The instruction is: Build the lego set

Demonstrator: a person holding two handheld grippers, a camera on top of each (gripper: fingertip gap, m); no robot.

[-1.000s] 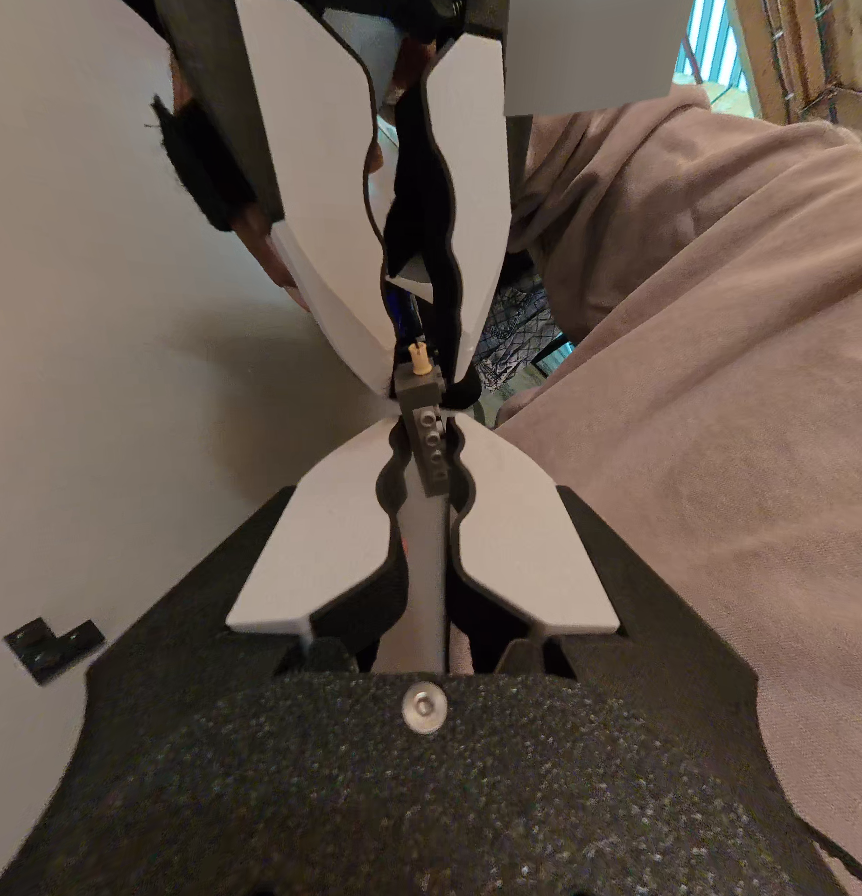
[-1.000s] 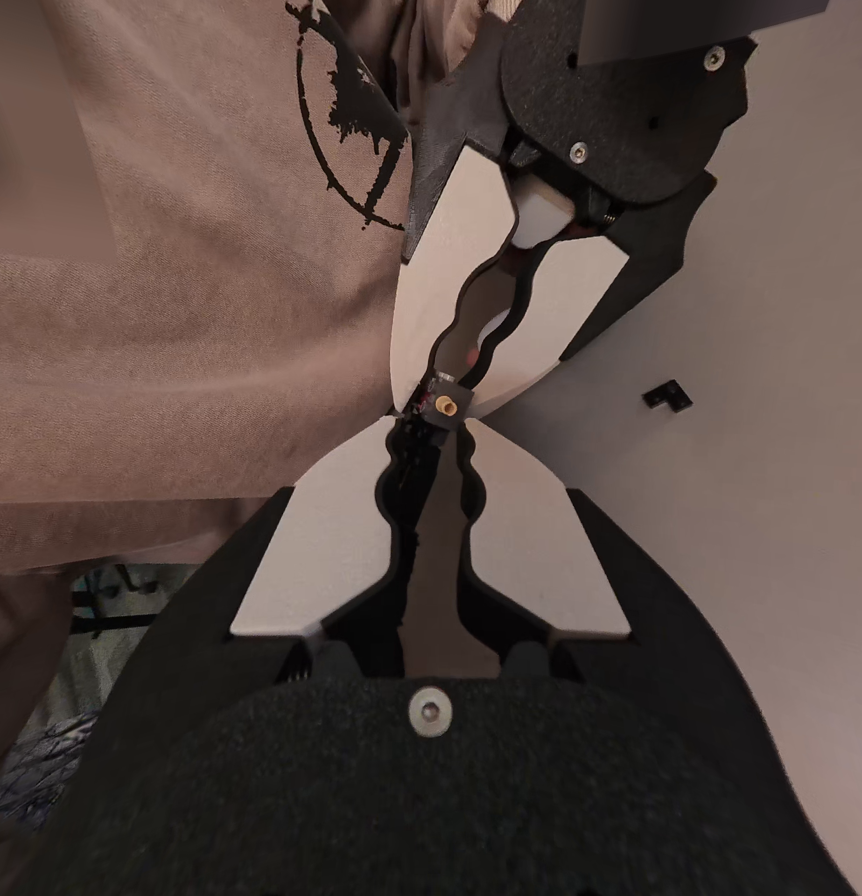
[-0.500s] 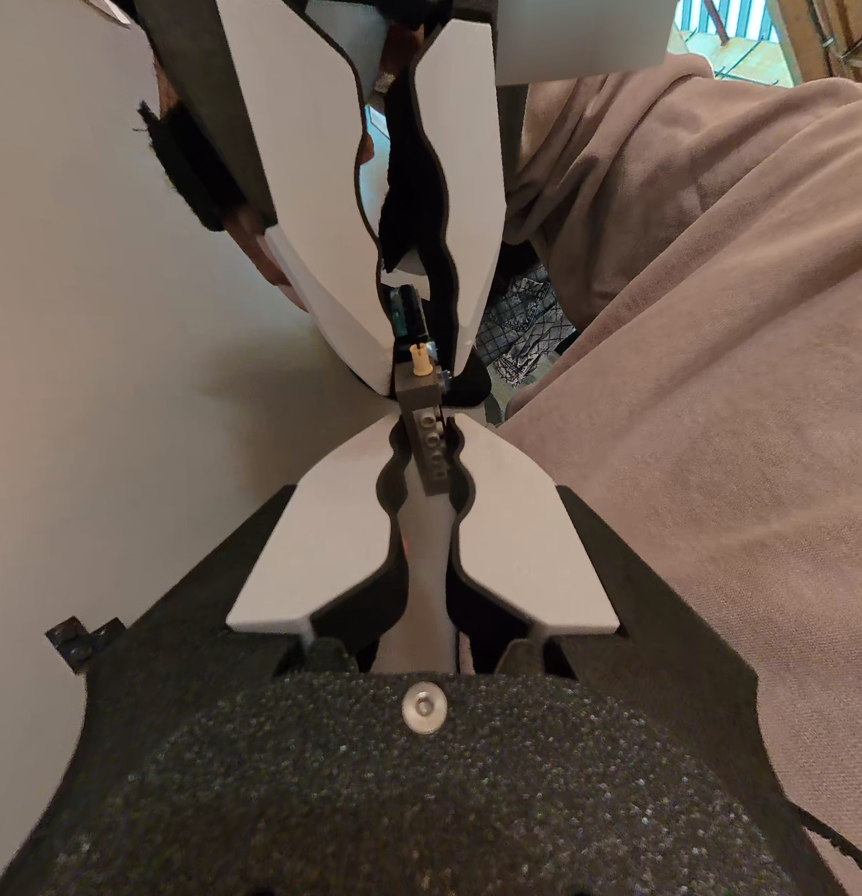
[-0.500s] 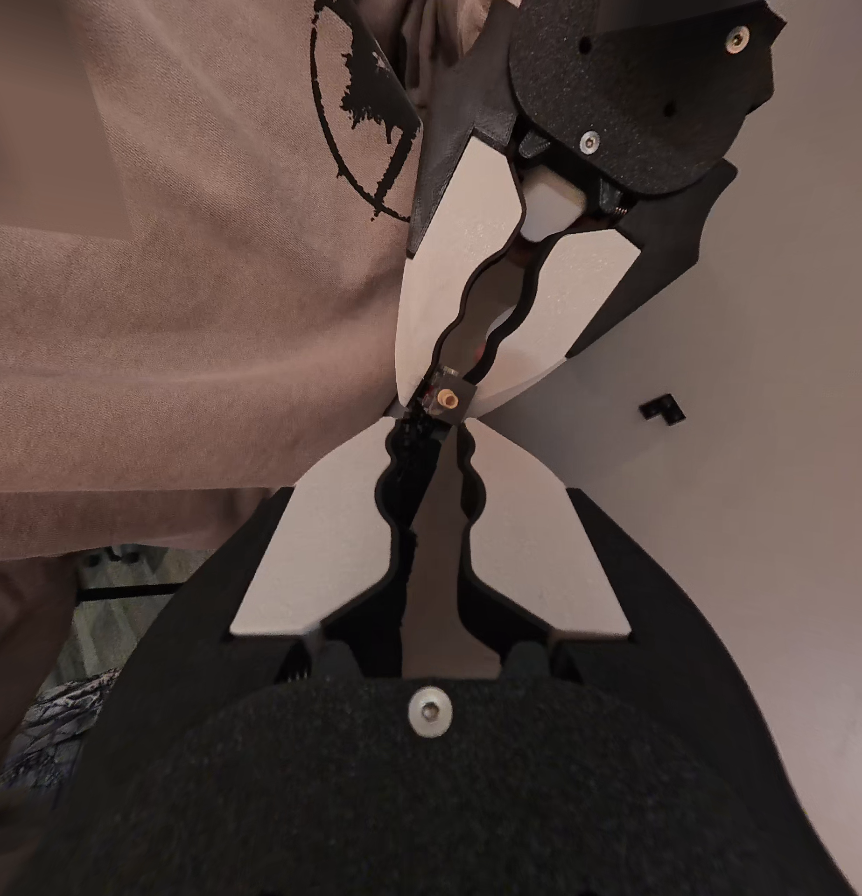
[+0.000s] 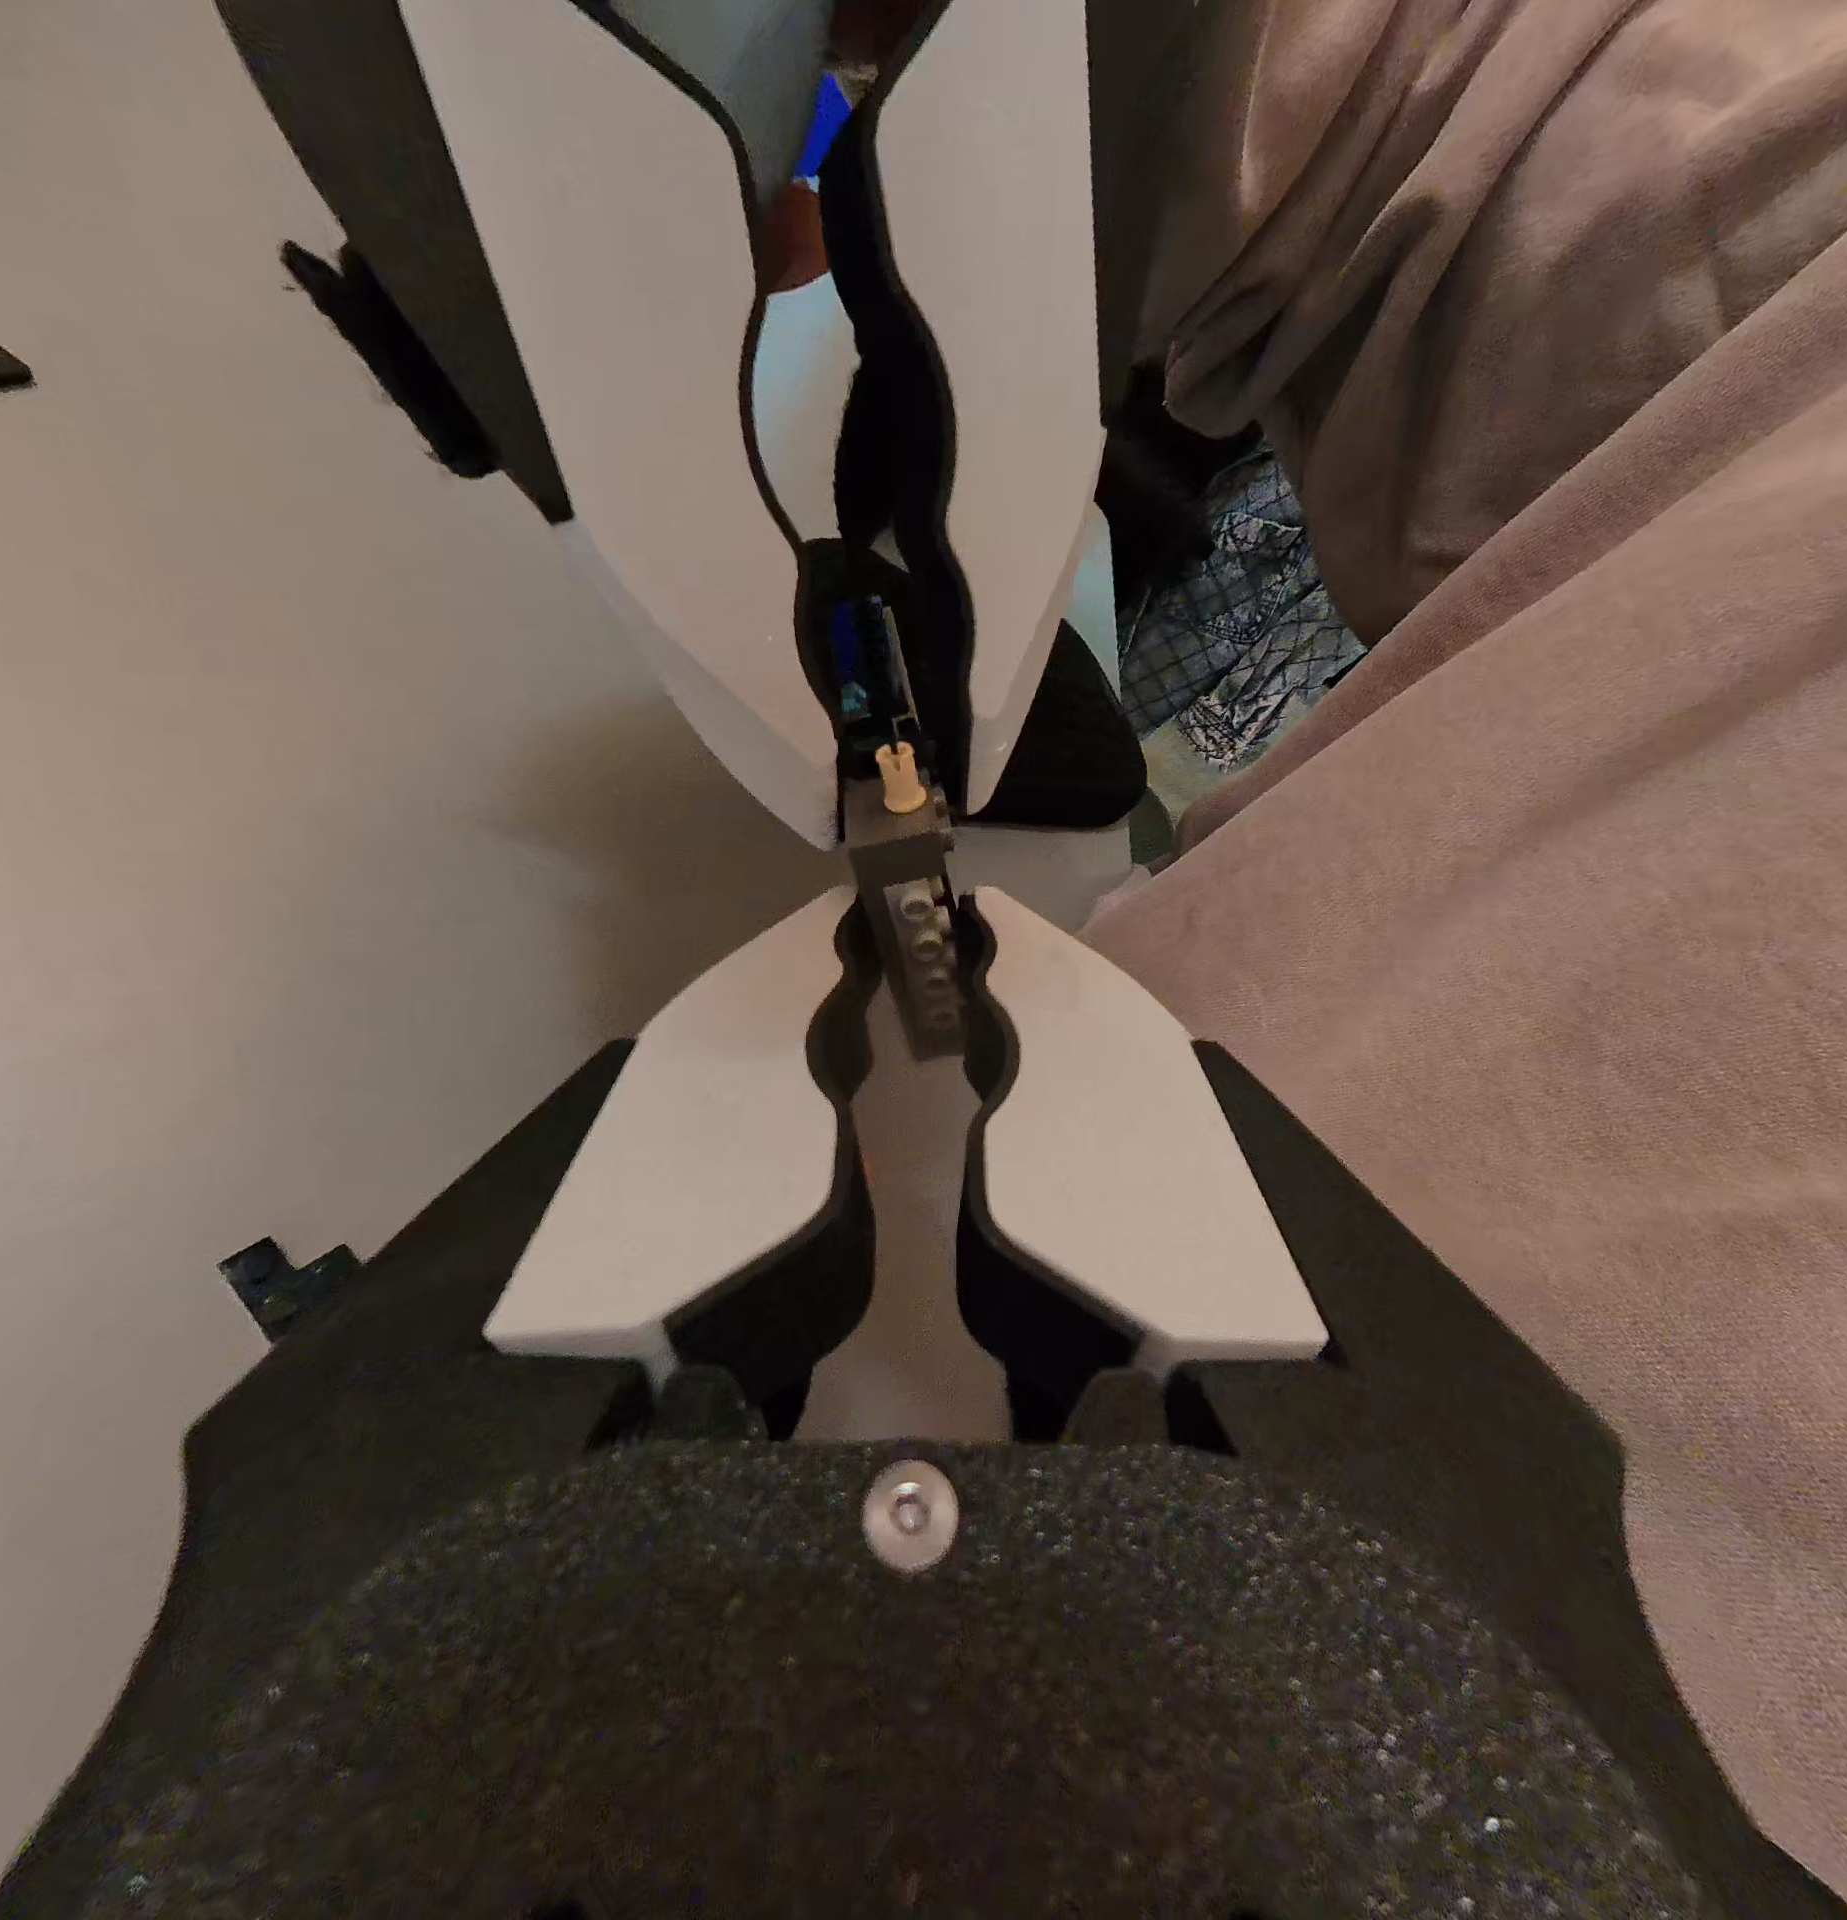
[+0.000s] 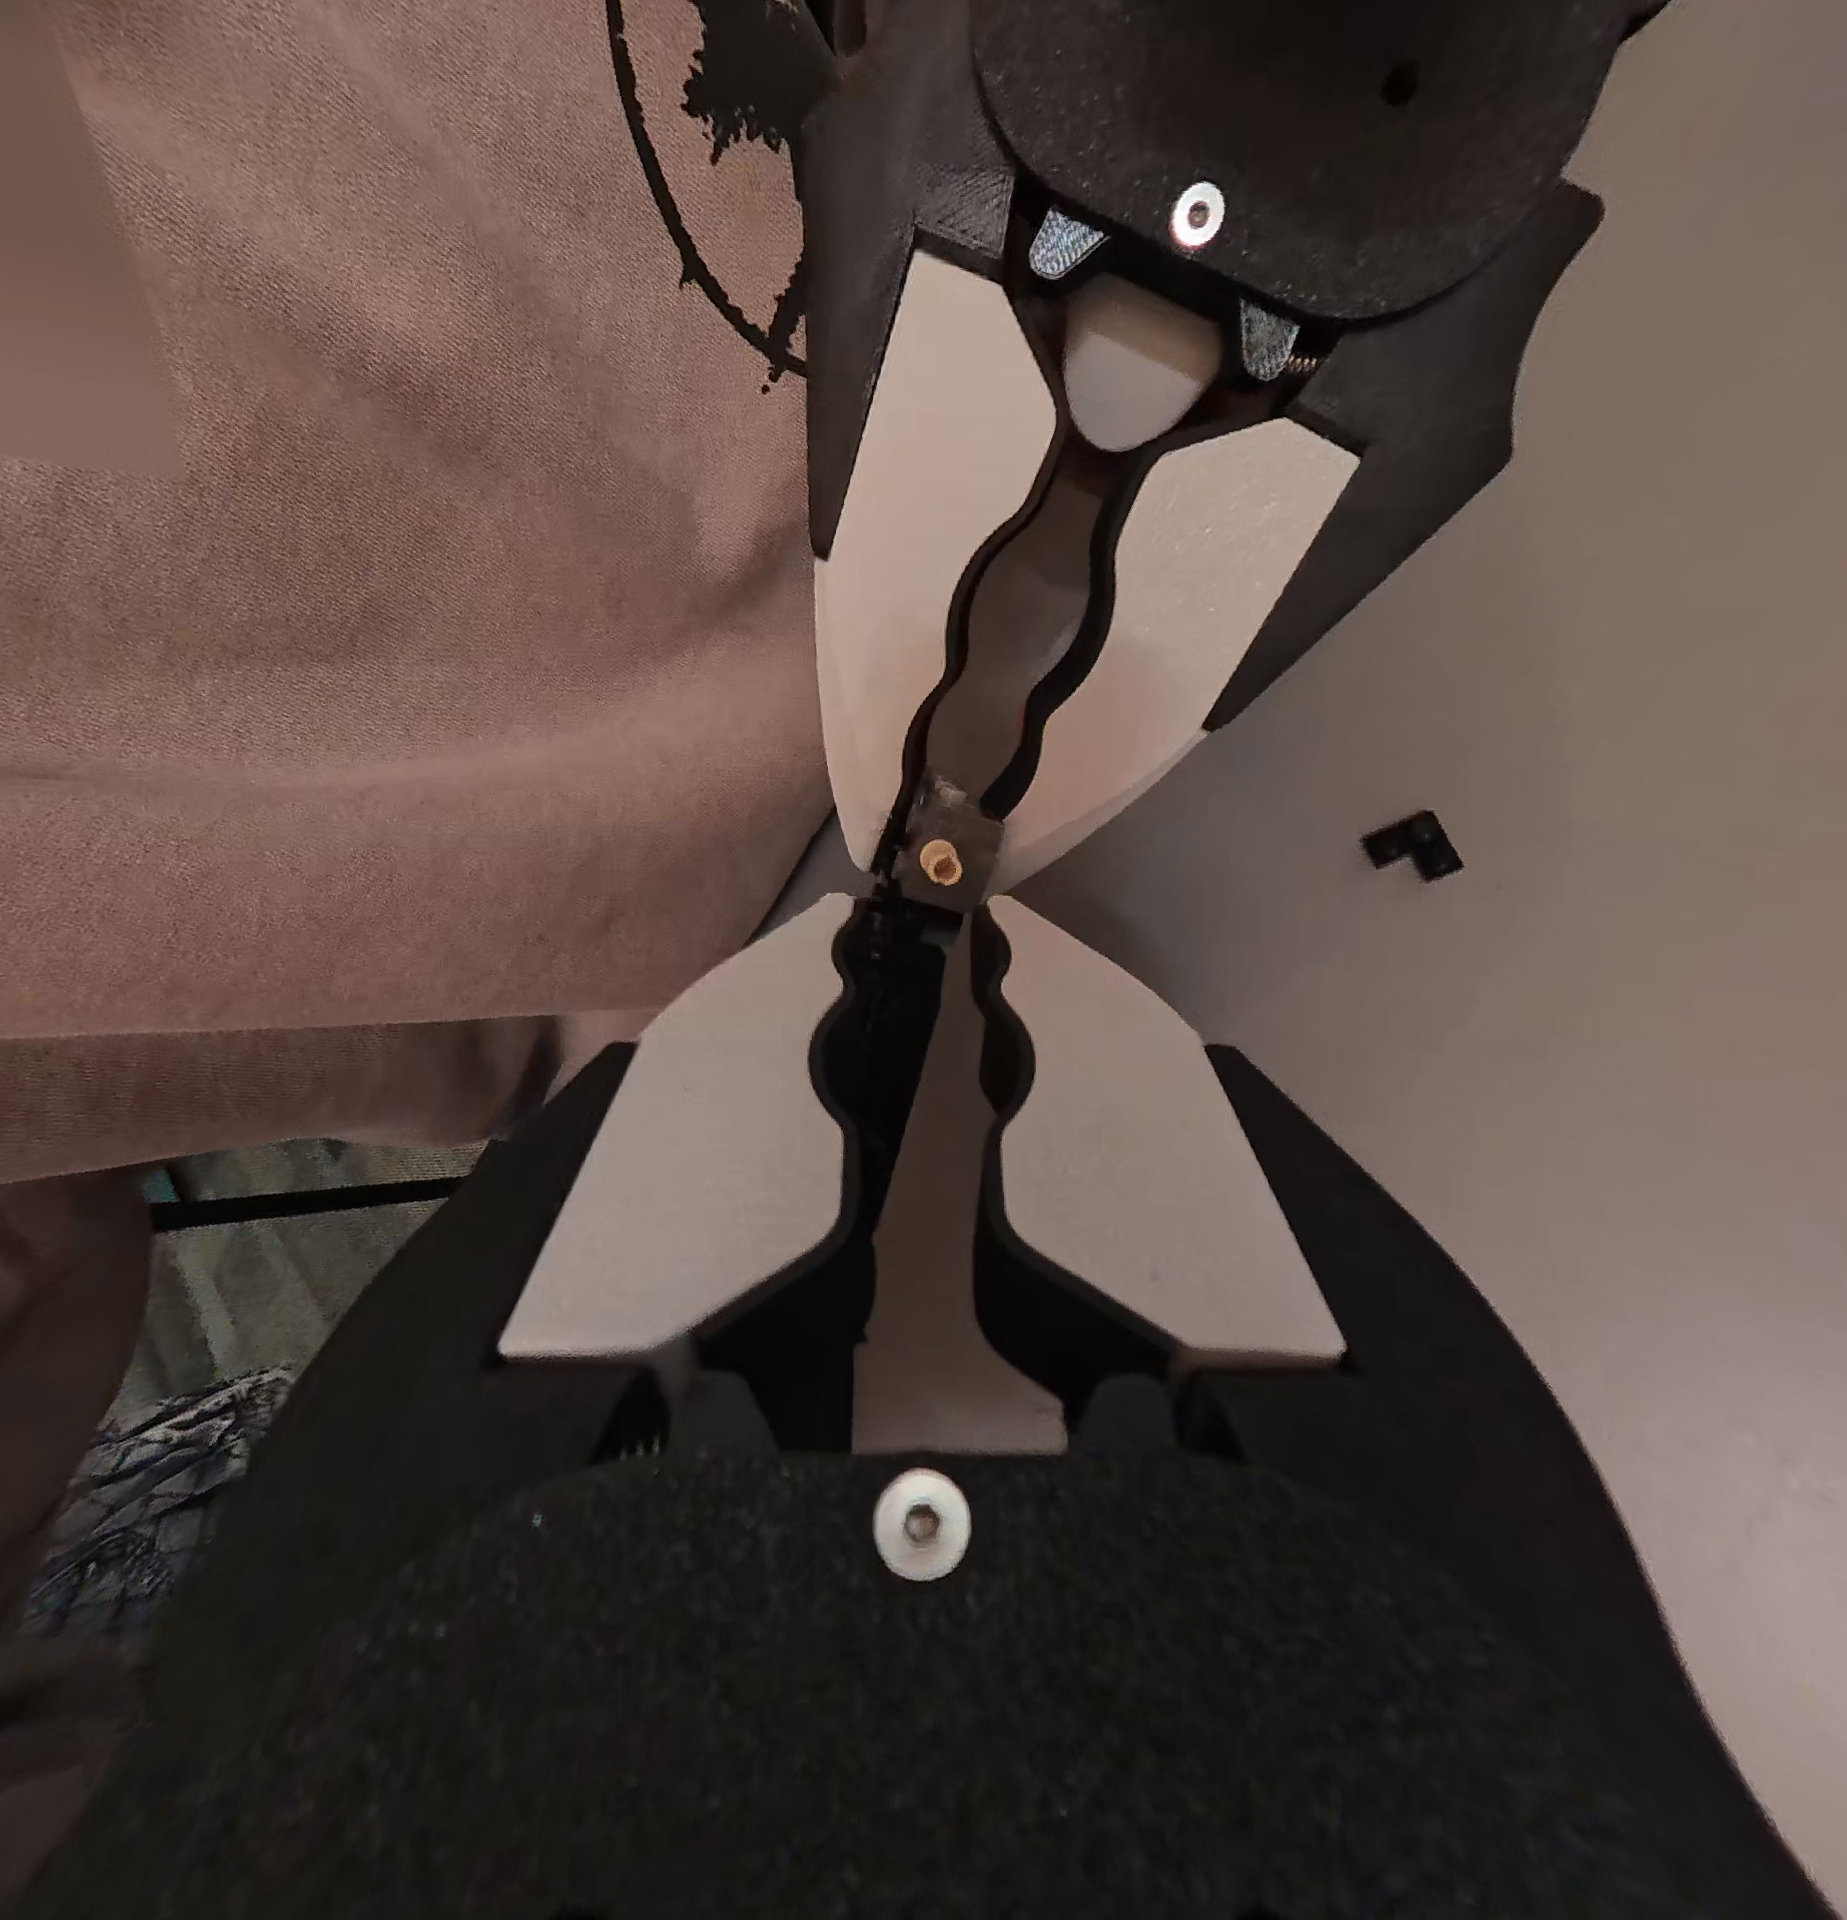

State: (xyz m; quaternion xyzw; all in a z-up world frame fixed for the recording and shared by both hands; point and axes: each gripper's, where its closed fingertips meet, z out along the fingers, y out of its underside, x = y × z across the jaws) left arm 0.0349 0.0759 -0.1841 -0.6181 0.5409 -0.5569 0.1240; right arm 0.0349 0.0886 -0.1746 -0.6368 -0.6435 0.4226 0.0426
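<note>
Your left gripper [image 5: 911, 902] clamps the dark grey studded beam [image 5: 927, 966]; your right gripper [image 6: 917, 914] clamps a black piece [image 6: 898, 997], tips meeting at its tan pin [image 6: 941, 864] above the white table [image 6: 1625, 1039].

No readable text, number or brand appears in either view. The brown shirt [image 6: 379, 623] bears a black printed circular mark [image 6: 711, 177], only partly visible and illegible.

Matt grey plastic brick [image 5: 924, 966], soft brown cloth [image 5: 1521, 831]
</note>
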